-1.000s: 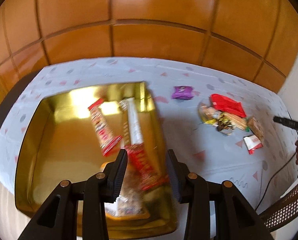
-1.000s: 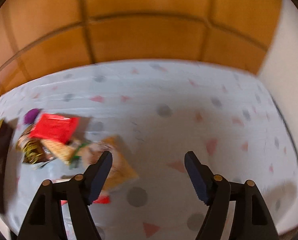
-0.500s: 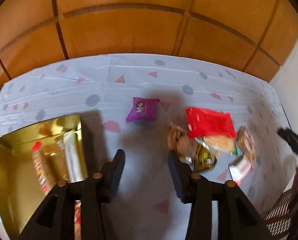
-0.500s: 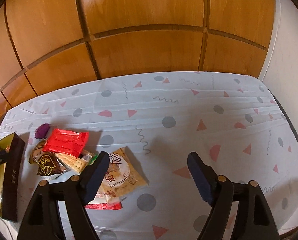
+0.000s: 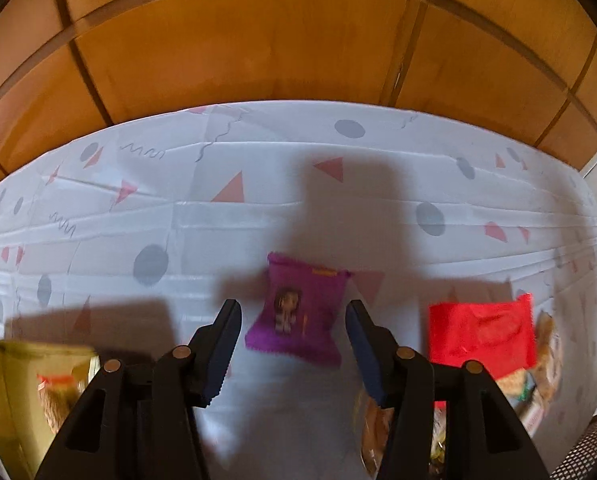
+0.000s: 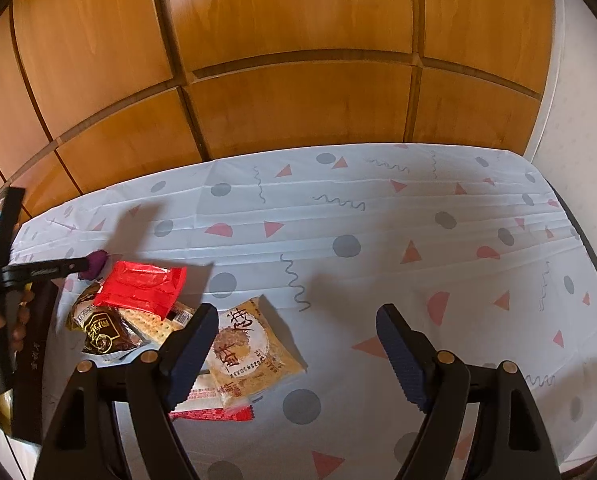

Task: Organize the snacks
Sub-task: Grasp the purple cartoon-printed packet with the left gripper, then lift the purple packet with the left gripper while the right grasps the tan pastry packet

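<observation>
My left gripper [image 5: 292, 334] is open, its fingers on either side of a purple snack packet [image 5: 298, 314] lying on the patterned tablecloth [image 5: 258, 216]; contact cannot be told. A red packet [image 5: 482, 330] lies to its right. The gold tin [image 5: 2, 380] with snacks inside is at the lower left. In the right wrist view my right gripper [image 6: 294, 340] is open and empty above the cloth. A tan round-cake packet [image 6: 250, 350] lies by its left finger. The red packet [image 6: 142, 288], a dark brown packet [image 6: 102, 330] and crackers [image 6: 150, 322] lie in a pile further left. The left gripper's body [image 6: 30, 272] reaches the purple packet [image 6: 94, 264].
A wooden panelled wall [image 6: 282, 80] runs behind the table. A dark box lid [image 6: 30, 364] stands at the left edge in the right wrist view. A red-and-white wrapper [image 6: 214, 410] lies under the tan packet. A white wall [image 6: 578, 80] is on the right.
My left gripper has swung from over the gold tin rightward and forward to the purple packet, which now lies between its fingers. The right gripper has shifted slightly, staying open.
</observation>
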The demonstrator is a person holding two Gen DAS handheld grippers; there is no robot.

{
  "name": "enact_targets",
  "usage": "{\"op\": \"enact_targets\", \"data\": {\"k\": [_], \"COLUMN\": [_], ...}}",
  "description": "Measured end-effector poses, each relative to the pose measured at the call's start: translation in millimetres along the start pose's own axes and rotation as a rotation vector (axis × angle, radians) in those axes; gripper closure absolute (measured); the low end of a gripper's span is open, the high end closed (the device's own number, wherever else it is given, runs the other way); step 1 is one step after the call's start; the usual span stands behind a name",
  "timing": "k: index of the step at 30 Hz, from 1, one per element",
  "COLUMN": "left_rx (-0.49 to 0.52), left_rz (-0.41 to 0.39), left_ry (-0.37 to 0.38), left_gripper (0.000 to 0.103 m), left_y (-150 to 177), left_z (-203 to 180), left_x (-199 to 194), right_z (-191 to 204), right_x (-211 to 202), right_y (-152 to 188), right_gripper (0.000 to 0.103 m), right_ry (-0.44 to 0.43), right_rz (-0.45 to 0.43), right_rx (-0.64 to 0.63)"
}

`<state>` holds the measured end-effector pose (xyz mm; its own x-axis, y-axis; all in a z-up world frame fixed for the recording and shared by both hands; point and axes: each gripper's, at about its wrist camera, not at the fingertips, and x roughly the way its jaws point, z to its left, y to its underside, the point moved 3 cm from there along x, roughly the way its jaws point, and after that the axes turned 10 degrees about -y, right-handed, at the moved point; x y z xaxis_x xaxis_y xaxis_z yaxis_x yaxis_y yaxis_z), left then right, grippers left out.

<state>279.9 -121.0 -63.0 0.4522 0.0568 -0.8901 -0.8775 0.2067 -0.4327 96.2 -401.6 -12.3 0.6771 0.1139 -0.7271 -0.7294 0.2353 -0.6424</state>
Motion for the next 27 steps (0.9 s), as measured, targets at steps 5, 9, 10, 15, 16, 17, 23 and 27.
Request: {"op": "enact_targets", "data": {"k": [5, 9, 10, 15, 16, 17, 23, 27], "left_rx": [-0.017, -0.031, -0.029, -0.005, -0.007, -0.006, 0.083, 0.196], "left_rz": [0.028, 0.006, -0.002, -0.095, -0.12, -0.138, -0.23, -0.232], "left_ry": [-0.009, 0.005, 0.002, -0.005, -0.005, -0.001, 0.038, 0.068], "left_gripper": [0.054, 0.063, 0.063, 0.063, 0.063, 0.063, 0.063, 0.063], "left_y": [-4, 4, 9, 31, 38, 44, 100, 150], "left_z": [1, 3, 3, 2, 2, 2, -17, -44], "left_x": [22, 14, 9, -35, -48, -58, -103, -108], "right_z": [-1, -2, -4, -19, -25, -30, -52, -49], "right_x": [0, -1, -1, -5, -6, -7, -9, -4], "right_y": [-1, -1, -2, -4, -5, -5, -2, 0], "right_gripper": [0.021, 0.021, 0.021, 0.021, 0.021, 0.021, 0.021, 0.021], "right_ry": [0.004, 0.014, 0.019, 0.047, 0.055, 0.058, 0.034, 0.037], "right_rz": [-0.002, -0.011, -0.014, -0.035, -0.039, -0.041, -0.037, -0.007], "right_rx": [0.002, -0.003, -0.002, 0.06, 0.086, 0.109, 0.24, 0.227]}}
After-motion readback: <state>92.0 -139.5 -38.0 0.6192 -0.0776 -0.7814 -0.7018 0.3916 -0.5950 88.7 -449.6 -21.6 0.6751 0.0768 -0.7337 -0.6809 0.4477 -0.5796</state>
